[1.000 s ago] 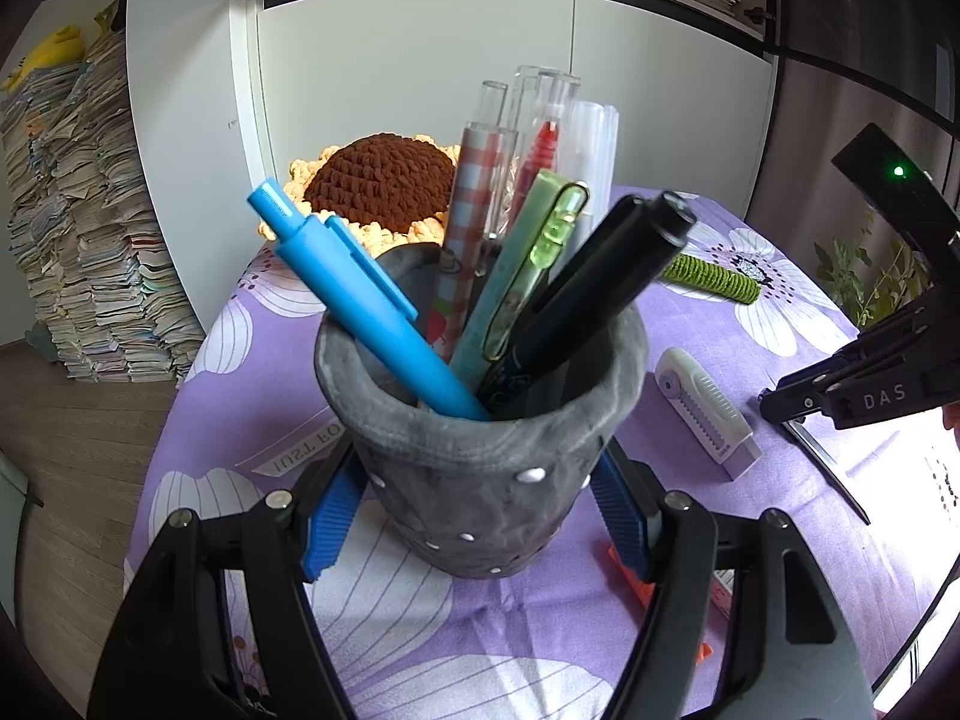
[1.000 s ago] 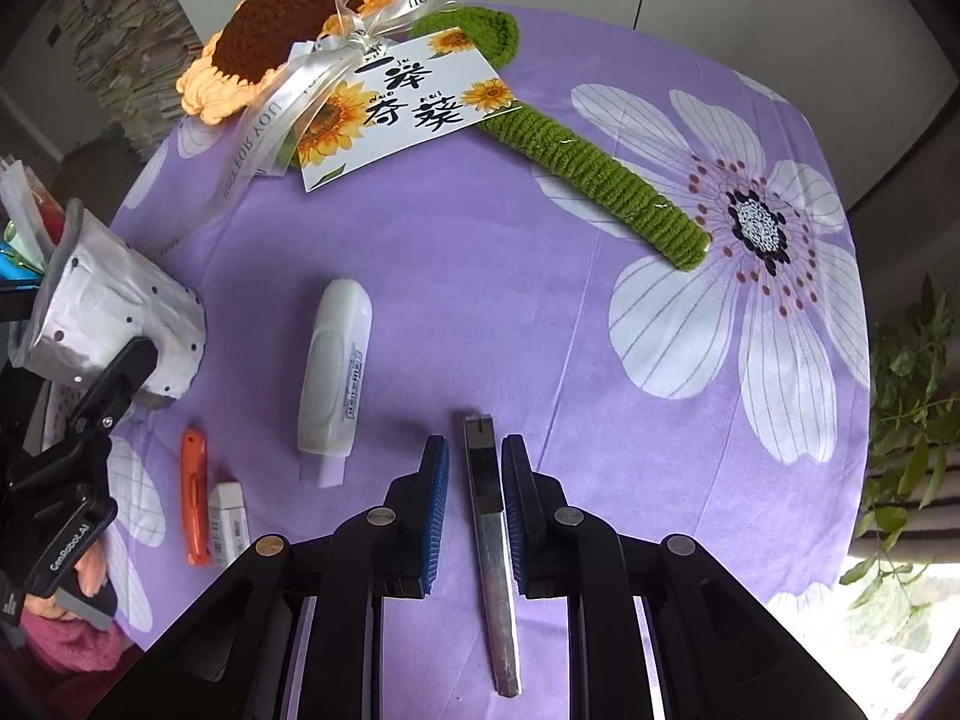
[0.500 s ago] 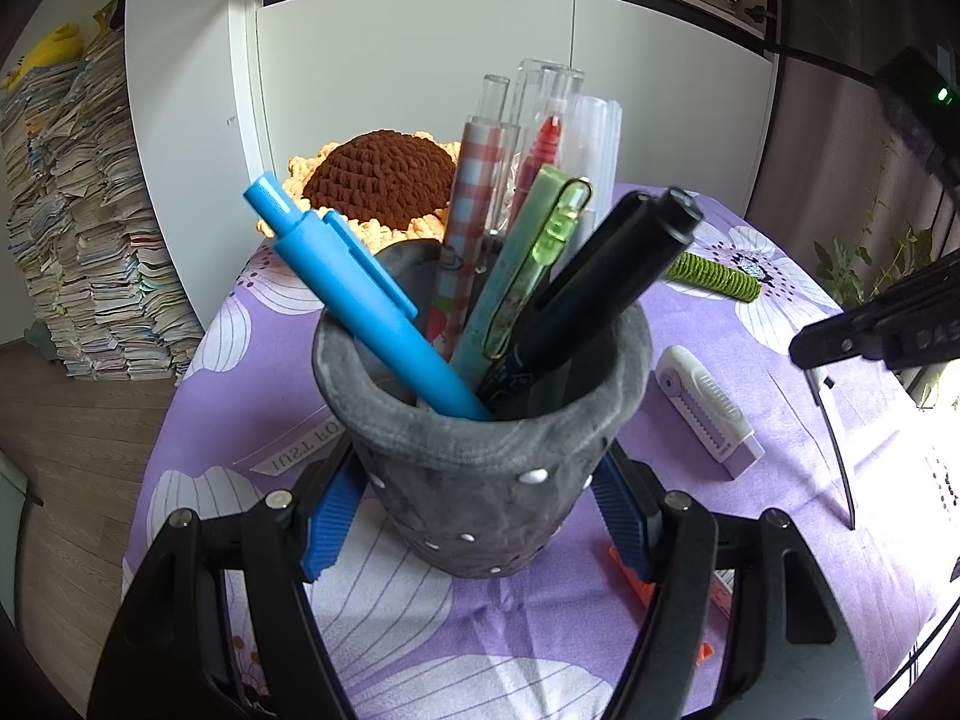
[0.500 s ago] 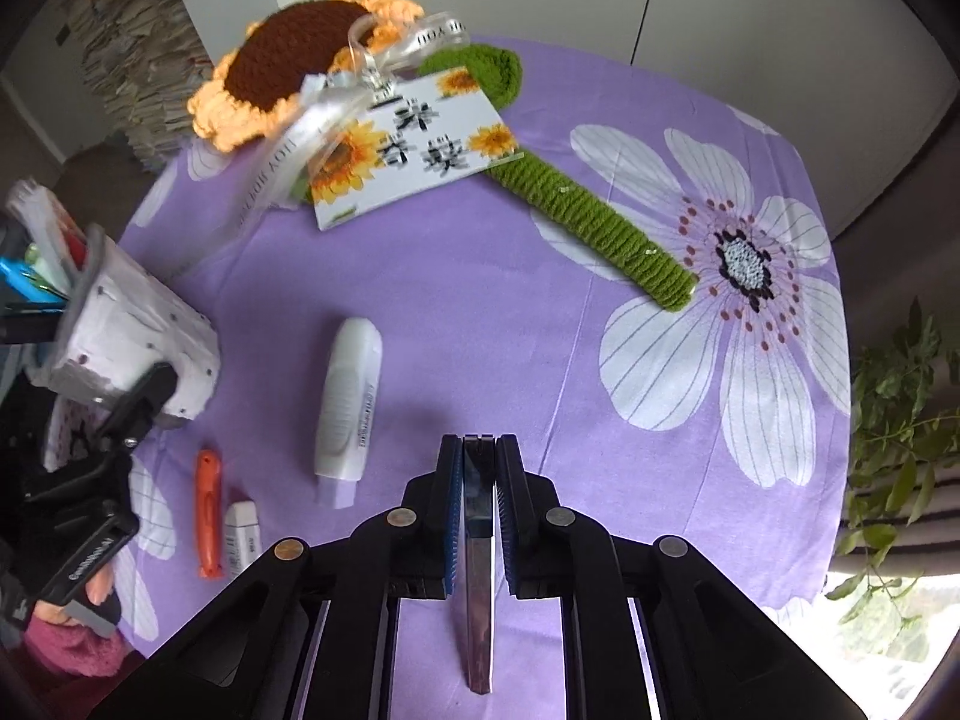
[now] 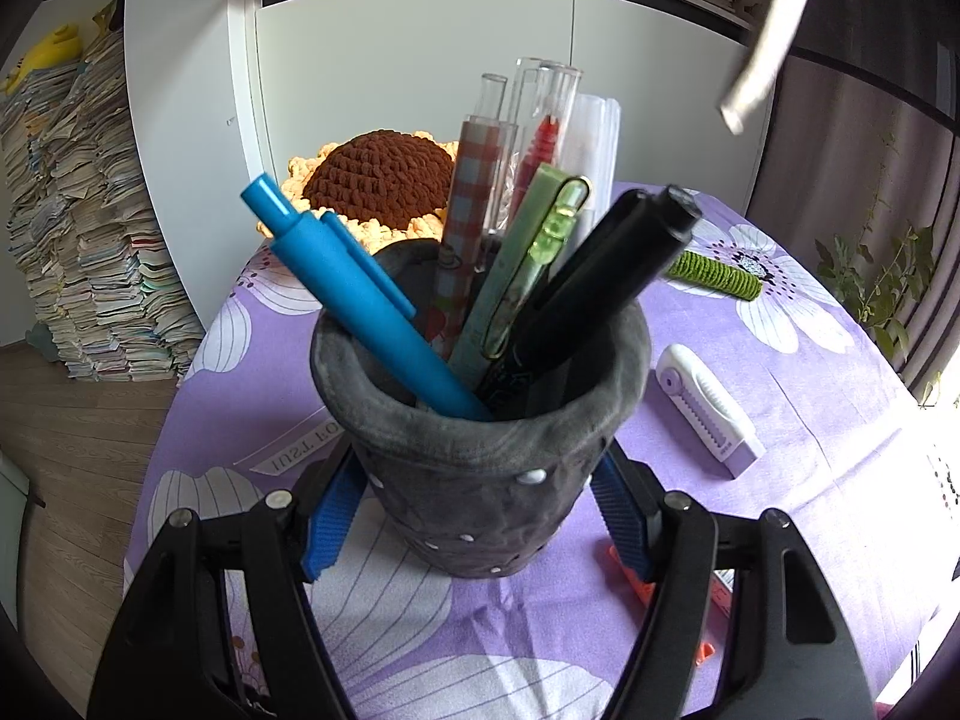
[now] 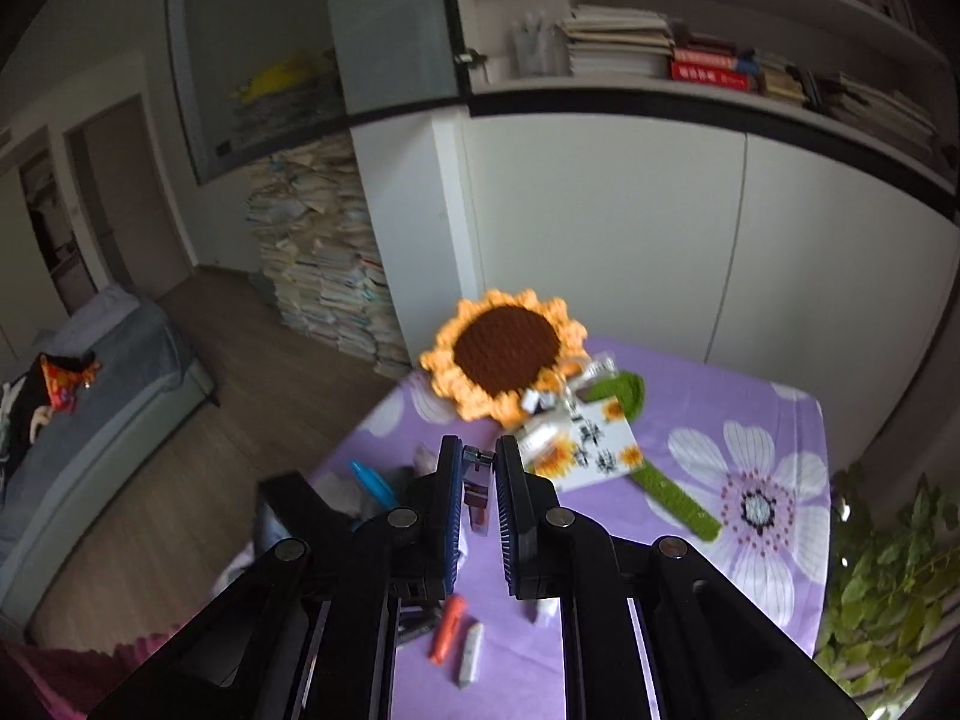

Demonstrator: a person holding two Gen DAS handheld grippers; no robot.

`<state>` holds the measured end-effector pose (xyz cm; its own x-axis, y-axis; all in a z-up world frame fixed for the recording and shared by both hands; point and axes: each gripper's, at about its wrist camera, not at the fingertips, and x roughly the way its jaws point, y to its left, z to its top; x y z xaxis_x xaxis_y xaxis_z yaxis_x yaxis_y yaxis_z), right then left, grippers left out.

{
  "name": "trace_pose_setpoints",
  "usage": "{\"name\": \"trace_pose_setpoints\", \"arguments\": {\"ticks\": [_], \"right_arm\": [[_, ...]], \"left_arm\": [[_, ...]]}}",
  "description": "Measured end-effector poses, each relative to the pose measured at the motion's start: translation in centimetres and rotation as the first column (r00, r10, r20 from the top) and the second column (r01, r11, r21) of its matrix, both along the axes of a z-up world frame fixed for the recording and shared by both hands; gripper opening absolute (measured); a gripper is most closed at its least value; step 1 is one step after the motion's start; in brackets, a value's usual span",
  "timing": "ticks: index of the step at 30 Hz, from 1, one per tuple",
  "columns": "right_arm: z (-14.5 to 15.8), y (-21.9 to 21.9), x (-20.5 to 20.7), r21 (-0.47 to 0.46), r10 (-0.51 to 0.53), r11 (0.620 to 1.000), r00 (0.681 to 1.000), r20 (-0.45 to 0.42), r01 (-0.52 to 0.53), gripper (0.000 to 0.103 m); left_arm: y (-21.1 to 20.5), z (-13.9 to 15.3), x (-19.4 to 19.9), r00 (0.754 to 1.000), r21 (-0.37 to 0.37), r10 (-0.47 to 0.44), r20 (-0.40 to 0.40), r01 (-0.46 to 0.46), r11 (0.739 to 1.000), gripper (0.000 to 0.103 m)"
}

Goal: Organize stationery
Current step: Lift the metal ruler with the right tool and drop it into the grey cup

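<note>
My left gripper (image 5: pixel 477 516) is shut on a dark grey pen holder (image 5: pixel 480 456) that stands on the purple flowered tablecloth (image 5: pixel 810 432). The holder has several pens in it, among them a blue pen (image 5: pixel 354 294), a green one and black ones. My right gripper (image 6: pixel 479 495) is shut on a thin metal utility knife (image 6: pixel 477 492), seen end-on between the pads. The knife's end (image 5: pixel 762 42) shows high at the upper right of the left wrist view, above the holder. The holder's blue pen (image 6: pixel 375 483) shows below my right gripper.
A white correction tape (image 5: pixel 708 408) lies right of the holder. An orange cutter (image 6: pixel 447 636) and a small eraser (image 6: pixel 471 654) lie on the cloth. A crocheted sunflower (image 6: pixel 507 360) with a card (image 6: pixel 591 444) lies at the back. Paper stacks (image 5: pixel 78 240) stand beside the table.
My right gripper lifted the metal knife off the cloth, tilted upward and moved toward the pen holder. The left gripper and holder stayed put.
</note>
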<state>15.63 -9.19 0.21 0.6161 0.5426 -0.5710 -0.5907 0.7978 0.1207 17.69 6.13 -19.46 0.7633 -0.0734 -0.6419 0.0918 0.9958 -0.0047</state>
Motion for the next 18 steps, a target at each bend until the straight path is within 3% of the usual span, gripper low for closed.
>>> {"name": "trace_pose_setpoints", "arguments": {"ticks": [5,12,18], "right_arm": [[1.5,4.3,1.0,0.017,0.102,0.995,0.995,0.014,-0.102,0.012],[-3.2,9.5,3.6,-0.075,0.128,0.988,0.988,-0.085,-0.135,0.012],[-6.9,11.3,4.9,-0.153,0.116,0.978,0.980,-0.164,-0.141,0.012]], "left_arm": [[0.0,0.0,0.0,1.000,-0.001,0.000,0.000,0.000,1.000,0.071],[0.0,0.0,0.0,1.000,-0.005,0.000,0.000,0.000,1.000,0.070],[0.1,0.0,0.1,1.000,-0.009,0.000,-0.001,0.000,1.000,0.071]]}}
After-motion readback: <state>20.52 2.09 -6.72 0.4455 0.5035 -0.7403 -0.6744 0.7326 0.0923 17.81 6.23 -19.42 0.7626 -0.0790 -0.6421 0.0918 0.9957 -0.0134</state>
